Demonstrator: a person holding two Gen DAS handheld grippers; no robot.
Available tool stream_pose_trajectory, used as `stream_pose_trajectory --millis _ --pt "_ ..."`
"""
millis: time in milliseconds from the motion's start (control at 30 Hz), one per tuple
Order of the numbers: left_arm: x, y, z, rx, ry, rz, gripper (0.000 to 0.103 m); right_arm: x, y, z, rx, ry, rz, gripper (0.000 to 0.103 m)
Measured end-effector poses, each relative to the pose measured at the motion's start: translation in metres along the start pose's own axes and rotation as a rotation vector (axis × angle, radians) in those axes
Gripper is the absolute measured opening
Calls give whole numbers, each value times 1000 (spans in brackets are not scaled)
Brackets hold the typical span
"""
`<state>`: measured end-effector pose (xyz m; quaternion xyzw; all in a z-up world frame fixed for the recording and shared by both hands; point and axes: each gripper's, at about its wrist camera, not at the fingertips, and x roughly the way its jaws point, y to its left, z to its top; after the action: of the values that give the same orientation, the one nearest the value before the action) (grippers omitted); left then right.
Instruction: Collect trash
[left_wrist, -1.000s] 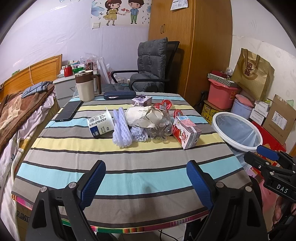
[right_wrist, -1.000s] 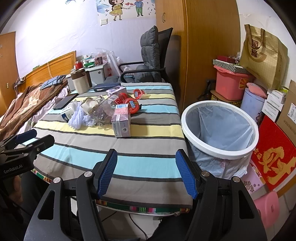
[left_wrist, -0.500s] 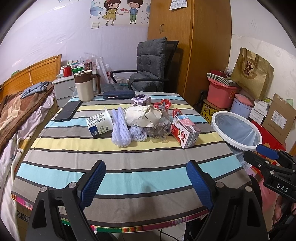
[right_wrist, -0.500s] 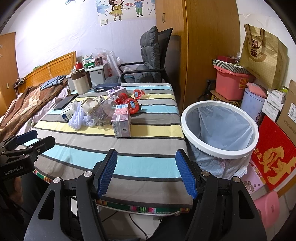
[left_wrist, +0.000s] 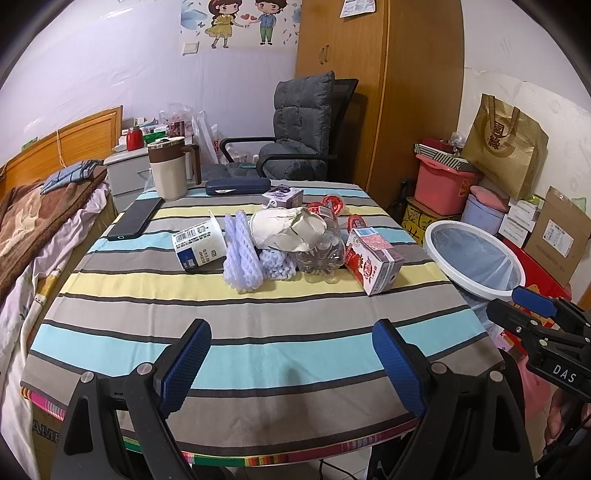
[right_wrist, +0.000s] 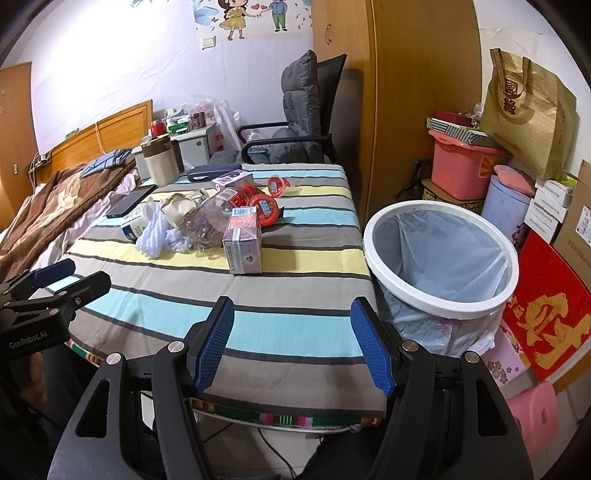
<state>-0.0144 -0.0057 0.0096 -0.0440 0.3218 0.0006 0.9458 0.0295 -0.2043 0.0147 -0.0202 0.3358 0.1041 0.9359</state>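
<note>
On the striped surface, past its middle, lies one heap of trash: one white cup on its side, two lilac foam nets, one crumpled paper wad, one clear bottle and one red carton at the heap's right end. Behind it sit three red-lidded jelly cups and one small purple box. Along the far and left edges stand one mug, one dark case and one phone, all apart from the heap.

Both grippers hang at the near edge. Left gripper has its jaws spread wide and holds nothing; the same goes for the right gripper, whose jaws gape over the near right corner. Between jaws and heap the cloth is bare, several stripes deep.

One white bin with a pale liner stands just beside the surface's right edge, its rim about level with the top. Behind it crowd a pink tub, a lilac canister, a gold bag and stacked boxes; a red mat leans at its right. One chair stands at the far edge beside a wardrobe, and a bed runs along the left.
</note>
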Motion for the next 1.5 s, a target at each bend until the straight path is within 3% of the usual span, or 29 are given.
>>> stream_pose_trajectory --millis 433,867,1167,1267,1333,1467,1500 --pt "25 20 9 -6 4 20 89 19 7 7 -5 5 57 67" --pt "88 57 28 -89 66 16 86 59 26 27 -63 31 112 68" --pt "128 68 43 -125 109 1 66 87 32 39 -66 53 115 68" --pt "138 67 44 -127 128 -8 52 92 33 40 -72 51 108 67" --pt "144 67 44 -133 143 -18 39 94 32 40 -72 59 109 60" --pt "145 67 42 -141 150 -30 29 99 31 40 -66 80 111 40" --pt "143 66 42 -139 145 -28 27 98 31 39 -67 81 111 40"
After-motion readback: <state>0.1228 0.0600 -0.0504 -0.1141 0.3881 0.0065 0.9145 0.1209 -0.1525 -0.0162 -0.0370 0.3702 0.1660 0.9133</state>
